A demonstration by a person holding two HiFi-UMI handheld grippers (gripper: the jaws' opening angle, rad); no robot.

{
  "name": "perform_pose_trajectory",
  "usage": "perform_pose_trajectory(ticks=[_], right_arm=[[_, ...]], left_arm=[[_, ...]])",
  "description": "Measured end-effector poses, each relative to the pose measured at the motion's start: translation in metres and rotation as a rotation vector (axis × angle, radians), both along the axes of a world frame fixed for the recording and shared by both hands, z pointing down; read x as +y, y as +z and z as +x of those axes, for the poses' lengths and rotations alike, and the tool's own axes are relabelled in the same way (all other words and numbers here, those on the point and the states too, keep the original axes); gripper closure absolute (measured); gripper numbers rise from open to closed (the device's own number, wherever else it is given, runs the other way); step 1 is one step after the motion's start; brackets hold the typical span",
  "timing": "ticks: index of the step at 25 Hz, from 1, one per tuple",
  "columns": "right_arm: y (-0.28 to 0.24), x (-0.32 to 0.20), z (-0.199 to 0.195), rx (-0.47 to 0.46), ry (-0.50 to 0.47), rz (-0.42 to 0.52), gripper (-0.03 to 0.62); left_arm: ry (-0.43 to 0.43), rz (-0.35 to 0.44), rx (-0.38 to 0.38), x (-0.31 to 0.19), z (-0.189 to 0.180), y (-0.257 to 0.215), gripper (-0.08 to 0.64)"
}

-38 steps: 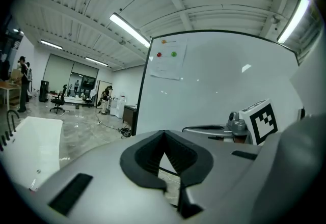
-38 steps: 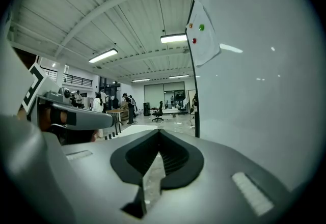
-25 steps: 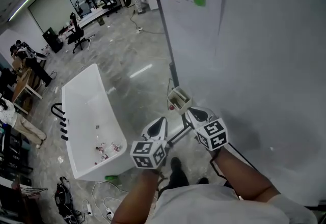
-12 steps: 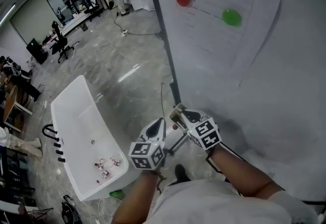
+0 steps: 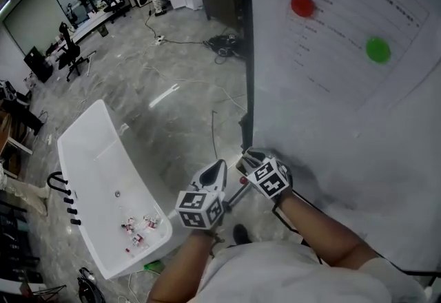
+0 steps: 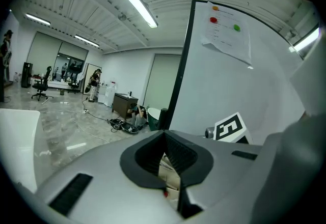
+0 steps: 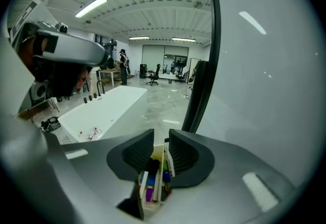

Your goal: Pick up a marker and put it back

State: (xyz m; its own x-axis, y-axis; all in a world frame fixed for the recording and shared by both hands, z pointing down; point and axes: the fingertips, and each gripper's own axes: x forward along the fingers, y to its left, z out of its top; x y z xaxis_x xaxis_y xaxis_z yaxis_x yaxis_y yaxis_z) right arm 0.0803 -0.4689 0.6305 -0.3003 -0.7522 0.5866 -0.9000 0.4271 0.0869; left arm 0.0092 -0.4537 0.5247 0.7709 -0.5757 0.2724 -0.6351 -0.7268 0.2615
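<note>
A cream marker box (image 7: pixel 154 164) hangs at the whiteboard's (image 5: pixel 344 129) lower left corner and holds several markers (image 7: pixel 149 183) with blue, purple, black and white parts. My right gripper (image 7: pixel 161 139) is open right above the box, and the markers show in the gap between its jaws. Seen from the head, my right gripper (image 5: pixel 249 160) covers almost all of the box. My left gripper (image 5: pixel 215 172) hangs just to the left, shut, with nothing held. Past my left gripper's (image 6: pixel 164 134) jaws a strip of the box (image 6: pixel 172 177) shows.
A paper sheet with a red magnet (image 5: pixel 302 5) and a green magnet (image 5: pixel 377 49) is stuck on the board. The board's black frame post (image 5: pixel 244 54) runs down to the box. A white bathtub (image 5: pixel 89 178) stands on the floor to the left; cables (image 5: pixel 224 43) lie farther back.
My right gripper has moved forward over the marker box, which showed clear of it a second ago. The head view has swung up the board. The left gripper has hardly moved.
</note>
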Motion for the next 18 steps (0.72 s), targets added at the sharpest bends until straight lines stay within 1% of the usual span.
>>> perform_pose_trajectory(ticks=[5, 11, 13, 15, 18], right_arm=[[0.026, -0.015, 0.002, 0.073, 0.027, -0.069, 0.514], [0.051, -0.028, 0.001, 0.1, 0.043, -0.13, 0.509], [0.056, -0.03, 0.001, 0.1, 0.05, -0.135, 0.503], [0.055, -0.031, 0.002, 0.104, 0.054, -0.118, 0.5], [0.052, -0.031, 0.003, 0.106, 0.052, -0.094, 0.523]], left_arm=[[0.009, -0.012, 0.01, -0.01, -0.006, 0.005, 0.558], [0.02, -0.034, 0.012, -0.014, -0.006, 0.013, 0.558], [0.02, -0.035, 0.009, -0.014, -0.007, 0.014, 0.558], [0.019, -0.037, 0.008, -0.014, -0.008, 0.014, 0.558], [0.016, -0.039, 0.007, -0.013, -0.008, 0.015, 0.558]])
